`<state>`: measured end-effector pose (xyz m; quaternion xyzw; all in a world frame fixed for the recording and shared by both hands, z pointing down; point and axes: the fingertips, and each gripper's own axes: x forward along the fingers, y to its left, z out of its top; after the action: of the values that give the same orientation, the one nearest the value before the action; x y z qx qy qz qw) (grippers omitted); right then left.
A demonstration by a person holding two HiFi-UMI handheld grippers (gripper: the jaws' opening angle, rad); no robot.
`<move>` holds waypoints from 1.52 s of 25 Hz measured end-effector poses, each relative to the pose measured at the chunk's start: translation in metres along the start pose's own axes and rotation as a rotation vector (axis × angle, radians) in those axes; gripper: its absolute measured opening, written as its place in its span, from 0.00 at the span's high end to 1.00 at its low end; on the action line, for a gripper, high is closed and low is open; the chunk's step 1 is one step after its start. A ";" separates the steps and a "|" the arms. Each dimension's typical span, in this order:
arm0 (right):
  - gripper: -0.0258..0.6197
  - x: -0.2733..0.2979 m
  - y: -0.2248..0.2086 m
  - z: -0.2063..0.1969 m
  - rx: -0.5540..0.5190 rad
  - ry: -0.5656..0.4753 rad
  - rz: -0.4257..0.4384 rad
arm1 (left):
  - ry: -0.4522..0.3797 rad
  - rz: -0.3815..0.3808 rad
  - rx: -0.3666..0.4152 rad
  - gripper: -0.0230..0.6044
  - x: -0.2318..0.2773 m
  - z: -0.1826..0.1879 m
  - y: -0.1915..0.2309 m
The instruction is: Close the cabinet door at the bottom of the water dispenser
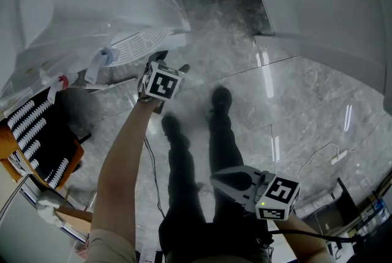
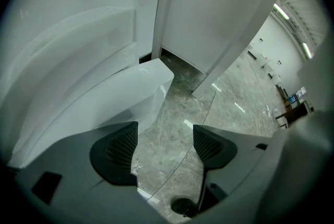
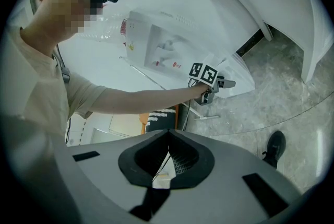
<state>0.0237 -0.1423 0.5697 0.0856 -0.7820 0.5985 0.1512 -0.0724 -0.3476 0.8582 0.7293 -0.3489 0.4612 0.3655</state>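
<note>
A person stood on a grey marble floor in front of a white water dispenser, with a two-jaw gripper in each hand. The bare left arm was stretched forward and down. It held the left gripper low before the dispenser, near its ribbed drip tray. The jaws of that gripper stood wide apart with nothing between them, and only marble showed in the gap.

Just ahead and to the left of those jaws was the cabinet door, a white panel at the foot of the dispenser. Its free corner jutted out over the floor. The jaws were close to the door, but I could not tell whether either one touched it.

The right gripper was held back near the person's waist, above legs in black trousers, and well apart from the dispenser. Its jaws were closed, tips meeting, and gripped nothing. A black shoe was planted on the floor below the left gripper.

To the person's left, an orange chair with a black-and-white striped cushion stood beside the dispenser.
</note>
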 end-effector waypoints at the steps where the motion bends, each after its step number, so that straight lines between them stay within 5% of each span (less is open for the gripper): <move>1: 0.94 -0.001 -0.001 0.000 0.001 -0.001 -0.002 | -0.002 0.004 -0.001 0.48 0.001 0.002 0.001; 21: 0.94 -0.007 -0.012 0.009 0.005 -0.015 -0.022 | -0.054 0.079 -0.031 0.48 0.009 0.024 0.027; 38: 0.94 0.014 0.011 0.034 -0.065 -0.045 -0.010 | 0.019 0.026 0.038 0.48 -0.042 -0.011 0.008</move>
<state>0.0023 -0.1710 0.5566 0.0980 -0.8038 0.5701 0.1390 -0.0975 -0.3346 0.8244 0.7271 -0.3461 0.4793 0.3491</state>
